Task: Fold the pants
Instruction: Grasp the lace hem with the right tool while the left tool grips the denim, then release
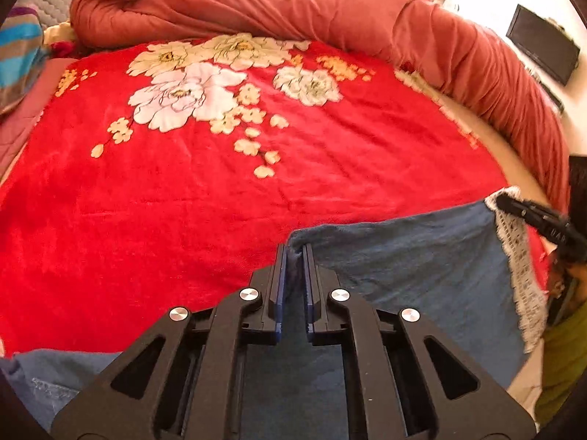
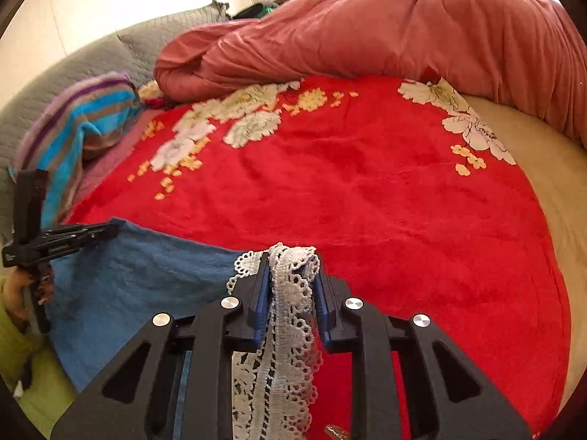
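Legible text, one partial entry: on the side of your right gripper (image 1: 513,207), seen from the left wrist camera, pale capital letters stand on the black body; you can make out roughly "UA", the rest blurred. On your left gripper (image 2: 110,228), seen from the right wrist camera, a small pale marking stands on the black body, too small to read.

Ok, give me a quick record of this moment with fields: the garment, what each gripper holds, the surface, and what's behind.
garment: blue pants with white lace trim
left gripper: shut on a blue corner of the pants
right gripper: shut on the lace trim
surface: red floral blanket
behind: rolled pink quilt
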Demonstrator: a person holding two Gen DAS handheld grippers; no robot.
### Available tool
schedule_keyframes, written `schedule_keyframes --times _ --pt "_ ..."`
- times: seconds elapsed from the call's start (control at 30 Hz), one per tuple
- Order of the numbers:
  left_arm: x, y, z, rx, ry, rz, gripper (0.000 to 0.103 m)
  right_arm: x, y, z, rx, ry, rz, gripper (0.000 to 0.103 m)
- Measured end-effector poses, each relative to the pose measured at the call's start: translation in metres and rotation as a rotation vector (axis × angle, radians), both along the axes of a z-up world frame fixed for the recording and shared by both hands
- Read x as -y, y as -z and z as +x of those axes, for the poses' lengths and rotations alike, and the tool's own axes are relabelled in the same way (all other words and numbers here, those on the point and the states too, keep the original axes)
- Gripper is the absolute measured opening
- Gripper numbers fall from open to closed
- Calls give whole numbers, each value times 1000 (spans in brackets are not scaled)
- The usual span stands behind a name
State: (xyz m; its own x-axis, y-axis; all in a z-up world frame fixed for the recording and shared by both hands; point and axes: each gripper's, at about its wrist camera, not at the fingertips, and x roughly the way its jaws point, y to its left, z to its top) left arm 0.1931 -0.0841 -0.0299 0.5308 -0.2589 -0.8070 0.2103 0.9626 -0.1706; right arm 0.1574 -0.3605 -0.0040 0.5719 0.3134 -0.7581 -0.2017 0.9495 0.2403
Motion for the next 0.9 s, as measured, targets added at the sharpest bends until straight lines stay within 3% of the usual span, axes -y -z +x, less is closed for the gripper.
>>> schedule_keyframes --times 0.13,0.3,0.47,0.57,0.67,0.9 --pt "-6 23 2 -29 -29 -21 4 -2 25 7 -80 20 -39 20" --pt "-10 24 0 -15 -40 -34 12 1 30 7 -85 48 -35 25" --pt "-14 13 -10 -9 -68 -12 28 12 16 -4 -53 92 24 40" --pt "-18 5 -20 5 -78 0 32 17 5 -15 -29 119 35 45" --pt "-21 -4 -30 26 -82 5 44 17 -6 -30 -3 121 41 50" --pt "-20 -22 -59 79 -74 23 58 5 -31 -66 55 105 31 52"
